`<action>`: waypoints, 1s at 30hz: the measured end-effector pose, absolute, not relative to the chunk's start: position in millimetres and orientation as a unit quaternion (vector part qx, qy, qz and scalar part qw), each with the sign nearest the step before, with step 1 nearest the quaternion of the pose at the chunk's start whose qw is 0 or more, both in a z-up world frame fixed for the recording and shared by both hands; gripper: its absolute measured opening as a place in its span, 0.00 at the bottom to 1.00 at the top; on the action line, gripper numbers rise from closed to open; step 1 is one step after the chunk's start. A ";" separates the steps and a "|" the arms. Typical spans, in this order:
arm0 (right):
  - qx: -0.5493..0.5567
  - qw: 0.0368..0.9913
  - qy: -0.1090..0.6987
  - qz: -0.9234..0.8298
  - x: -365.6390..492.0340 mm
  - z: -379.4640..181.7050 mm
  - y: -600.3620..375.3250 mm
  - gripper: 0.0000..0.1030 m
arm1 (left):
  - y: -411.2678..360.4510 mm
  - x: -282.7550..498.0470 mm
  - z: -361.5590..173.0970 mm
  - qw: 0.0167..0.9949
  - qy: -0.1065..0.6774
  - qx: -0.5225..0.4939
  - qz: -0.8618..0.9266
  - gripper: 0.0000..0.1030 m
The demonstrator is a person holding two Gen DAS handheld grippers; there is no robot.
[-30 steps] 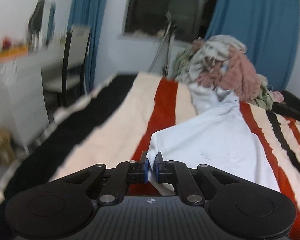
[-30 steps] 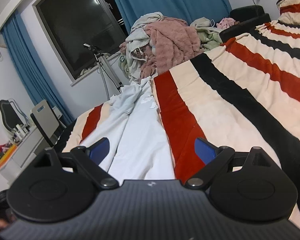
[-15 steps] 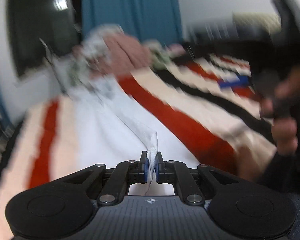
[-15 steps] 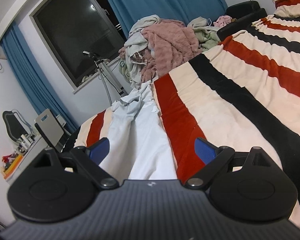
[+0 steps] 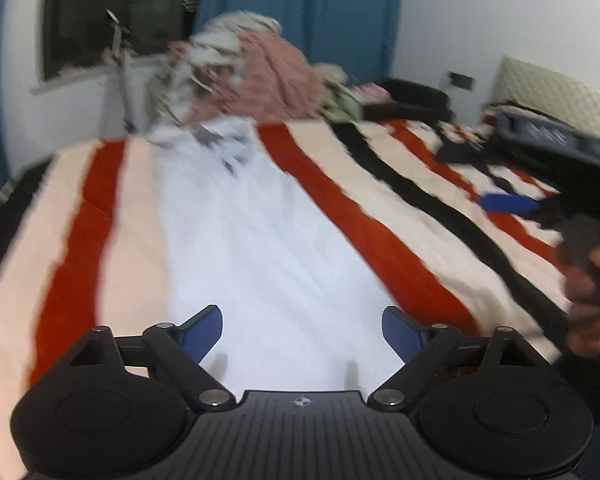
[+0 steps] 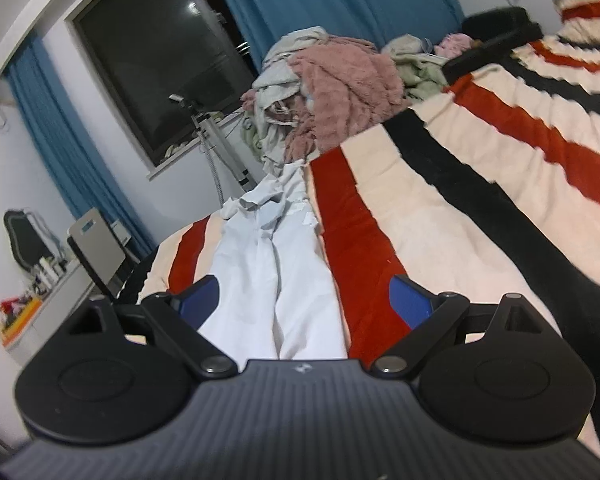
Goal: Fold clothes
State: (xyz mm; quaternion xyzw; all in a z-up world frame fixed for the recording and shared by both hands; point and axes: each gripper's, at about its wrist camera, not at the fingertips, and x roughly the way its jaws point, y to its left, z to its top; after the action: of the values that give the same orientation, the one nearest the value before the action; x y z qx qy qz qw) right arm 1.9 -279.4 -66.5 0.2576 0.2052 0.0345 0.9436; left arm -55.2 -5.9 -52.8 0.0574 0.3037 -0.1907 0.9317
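A long white garment lies stretched lengthwise on the striped bed; it also shows in the right wrist view, folded in half along its length with a crease down the middle. My left gripper is open and empty just above the garment's near end. My right gripper is open and empty over the same near end, and it shows at the right of the left wrist view, held in a hand.
A pile of unfolded clothes with a pink fluffy item sits at the far end of the red, cream and black striped blanket. A tripod, a chair and a desk stand at the left.
My left gripper carried the garment's edge rightward over the rest, then opened and let it go. The garment now lies folded lengthwise. The right gripper stayed open and barely moved.
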 end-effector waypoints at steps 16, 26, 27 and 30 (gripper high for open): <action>0.161 0.942 0.264 0.129 273.3 -71.8 -159.6 0.42 | 60.8 37.5 -83.3 0.962 0.260 -0.048 -0.068 0.92; 0.186 0.946 0.261 0.053 419.0 -145.9 -150.4 0.25 | 98.2 76.3 -112.1 0.954 0.265 -0.129 -0.053 0.92; 0.194 0.948 0.247 0.042 422.4 -148.5 -155.9 0.25 | 99.8 80.8 -115.2 0.952 0.271 -0.131 -0.052 0.92; 0.212 0.954 0.212 -0.026 428.8 -148.4 -183.1 0.25 | 101.0 90.1 -123.0 0.950 0.280 -0.132 -0.052 0.92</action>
State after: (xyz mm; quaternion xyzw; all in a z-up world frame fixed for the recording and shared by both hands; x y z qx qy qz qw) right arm 428.8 -183.1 -148.4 0.2122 0.2118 -0.0262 0.9536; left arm 90.1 101.0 -123.0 -0.1320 0.2797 -0.0523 0.9495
